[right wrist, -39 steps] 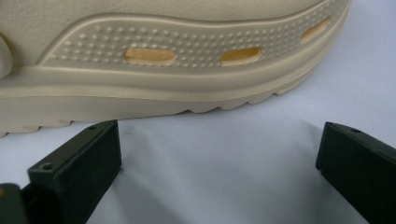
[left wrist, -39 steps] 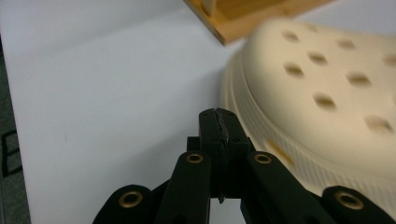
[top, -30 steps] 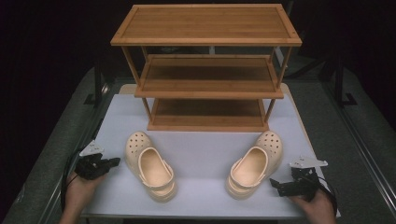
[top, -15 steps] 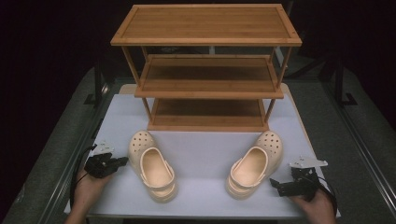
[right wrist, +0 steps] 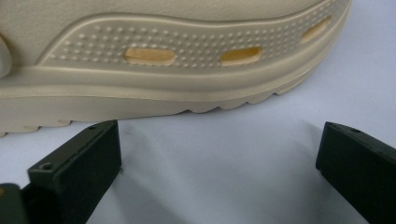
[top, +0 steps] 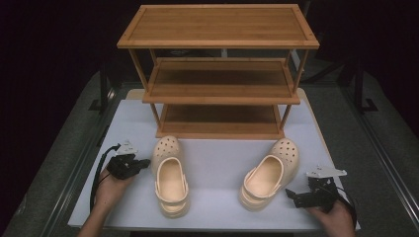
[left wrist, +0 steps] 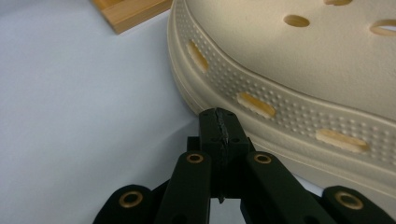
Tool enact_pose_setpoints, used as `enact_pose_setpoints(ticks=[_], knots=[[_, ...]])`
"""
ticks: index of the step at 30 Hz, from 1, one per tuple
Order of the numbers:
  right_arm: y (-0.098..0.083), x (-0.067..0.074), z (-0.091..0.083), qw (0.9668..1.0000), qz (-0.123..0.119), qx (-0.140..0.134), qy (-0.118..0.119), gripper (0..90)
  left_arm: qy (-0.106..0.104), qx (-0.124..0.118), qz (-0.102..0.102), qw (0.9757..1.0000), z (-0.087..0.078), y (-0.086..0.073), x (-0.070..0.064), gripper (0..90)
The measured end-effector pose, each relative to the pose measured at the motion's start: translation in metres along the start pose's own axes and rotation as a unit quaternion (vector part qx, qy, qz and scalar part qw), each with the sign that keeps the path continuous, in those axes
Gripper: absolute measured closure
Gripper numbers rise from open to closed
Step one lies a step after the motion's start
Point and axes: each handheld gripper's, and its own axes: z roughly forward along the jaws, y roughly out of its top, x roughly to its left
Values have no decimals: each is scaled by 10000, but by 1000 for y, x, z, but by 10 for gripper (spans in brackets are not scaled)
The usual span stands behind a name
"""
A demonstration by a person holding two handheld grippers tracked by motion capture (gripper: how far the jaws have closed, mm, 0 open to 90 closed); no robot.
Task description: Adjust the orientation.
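Two tan clogs lie on the white surface in front of a wooden shoe rack. Both are soft and bumpy on the sides, with round holes on the toes and long slots along the edges. The left clog points its toe at the rack. The right clog leans its toe a bit to the right. The left claw is clenched with nothing in it, its tip just beside the left clog's toe. The right claw is spread wide, near the right clog's heel, not touching it.
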Motion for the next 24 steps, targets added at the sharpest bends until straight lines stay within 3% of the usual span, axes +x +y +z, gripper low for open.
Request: enact_pose_setpoints(ticks=[16,20,24], knots=[[0,0,0,10000,0,-2,-3,0,-313,-209,21,9993,32,35,-17,900],[0,0,0,10000,1,-3,-1,0,-463,-267,-61,9986,30,34,-16,900],[0,0,0,10000,1,-3,-2,0,-526,-334,-43,9980,17,33,-20,900]])
